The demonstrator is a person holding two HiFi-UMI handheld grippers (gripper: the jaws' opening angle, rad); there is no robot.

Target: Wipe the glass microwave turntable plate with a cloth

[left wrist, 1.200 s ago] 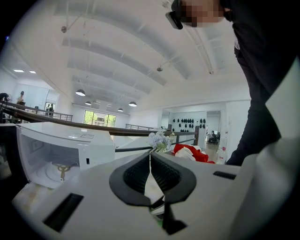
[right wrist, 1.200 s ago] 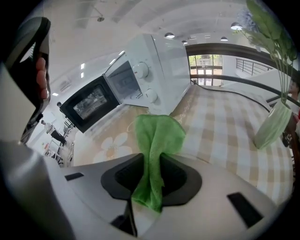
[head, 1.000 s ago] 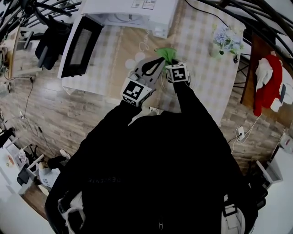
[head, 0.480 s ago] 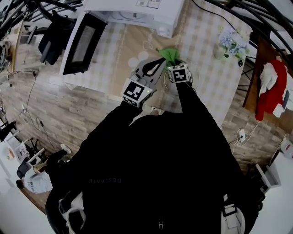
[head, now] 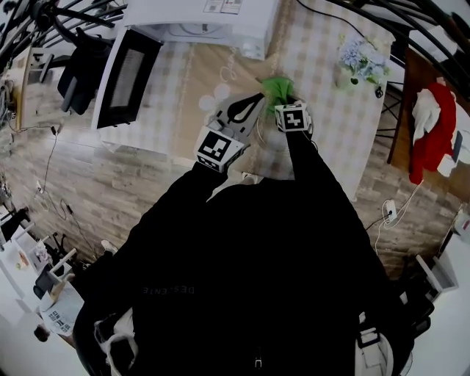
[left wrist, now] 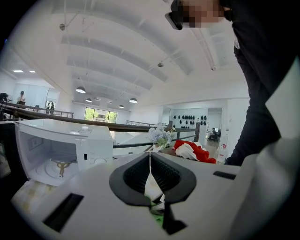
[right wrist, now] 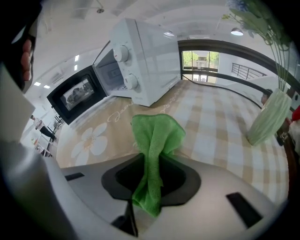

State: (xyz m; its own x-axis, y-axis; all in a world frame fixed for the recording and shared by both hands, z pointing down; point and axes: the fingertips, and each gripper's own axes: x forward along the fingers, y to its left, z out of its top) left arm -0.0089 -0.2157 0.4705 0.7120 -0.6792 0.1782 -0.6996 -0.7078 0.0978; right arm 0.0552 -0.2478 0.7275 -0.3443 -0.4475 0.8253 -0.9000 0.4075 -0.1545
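My right gripper point(head: 283, 101) is shut on a green cloth point(head: 277, 87), which bunches up out of its jaws point(right wrist: 154, 136). My left gripper point(head: 250, 107) is just left of it, tilted up toward the ceiling. Its dark pads point(left wrist: 133, 176) are closed to a thin slit, apparently on the edge of the clear glass plate point(head: 270, 141). The plate shows only faintly, below the right gripper. A sliver of green cloth shows low between the left jaws. Both grippers hang over the checked table point(head: 330, 110).
A white microwave point(head: 213, 18) stands at the table's far edge with its door point(head: 128, 73) swung open to the left; its bare cavity shows in the left gripper view point(left wrist: 61, 150). A vase of flowers point(head: 360, 62) stands at the right. A red garment point(head: 433, 132) hangs beyond the table.
The right gripper and the green cloth have shifted slightly to the right. The left gripper has stayed almost still.
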